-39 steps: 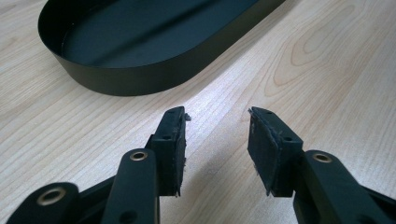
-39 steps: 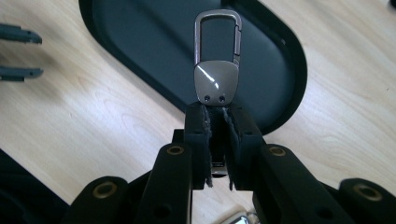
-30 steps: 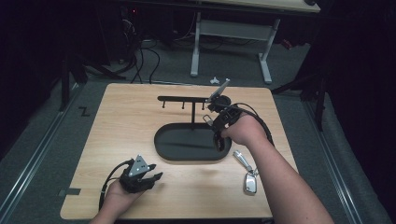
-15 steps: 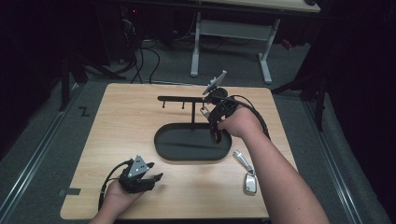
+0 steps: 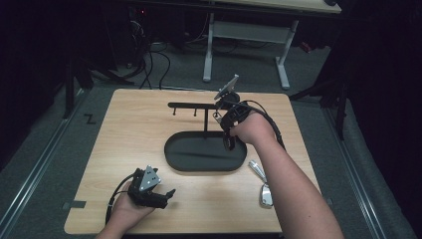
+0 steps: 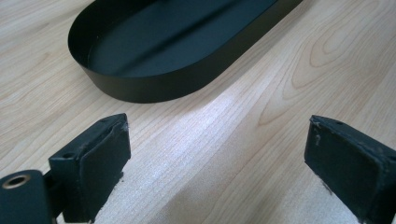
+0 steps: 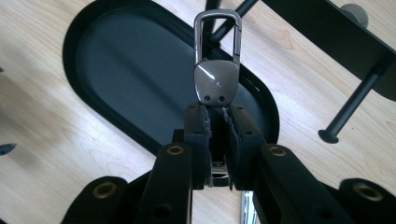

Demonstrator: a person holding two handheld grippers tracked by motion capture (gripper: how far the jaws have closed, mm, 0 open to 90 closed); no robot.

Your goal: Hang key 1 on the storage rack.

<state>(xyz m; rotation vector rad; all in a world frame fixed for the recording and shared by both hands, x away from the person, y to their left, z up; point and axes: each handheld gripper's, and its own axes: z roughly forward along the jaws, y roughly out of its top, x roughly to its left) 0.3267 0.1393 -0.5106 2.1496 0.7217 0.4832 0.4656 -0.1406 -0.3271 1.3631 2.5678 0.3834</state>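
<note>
The right hand-held gripper (image 7: 217, 140) is clamped on a metal key clip (image 7: 216, 70), its two pads pressed against the lower end of the clip so that the shiny body and the carabiner loop stand up out of the jaws at the upper middle of the right gripper view. In the high view this right hand-held gripper (image 5: 230, 115) sits right of centre, above the right end of the black oval tray (image 5: 171, 158), and the key clip (image 5: 226, 88) sticks up and to the left from it, just beside the black rack (image 5: 191, 105) with its crossbar and small pegs. In the right gripper view one peg of the rack (image 7: 352, 100) slants down at the right edge, apart from the clip.

The left hand-held gripper (image 5: 158, 195) rests low at the lower left of the high view, held near the front edge of the counter (image 5: 124, 129). Its jaws have just been opening and now stand wide apart with nothing between them; the left gripper view shows bare wood between the two pads (image 6: 100, 163) and the near wall of the tray (image 6: 154, 88) beyond them at the upper left.

A second metal key clip (image 5: 263, 185) lies flat on the counter at the lower right of the high view, just to the right of the tray and close beside the person's right forearm (image 5: 293, 189).
</note>
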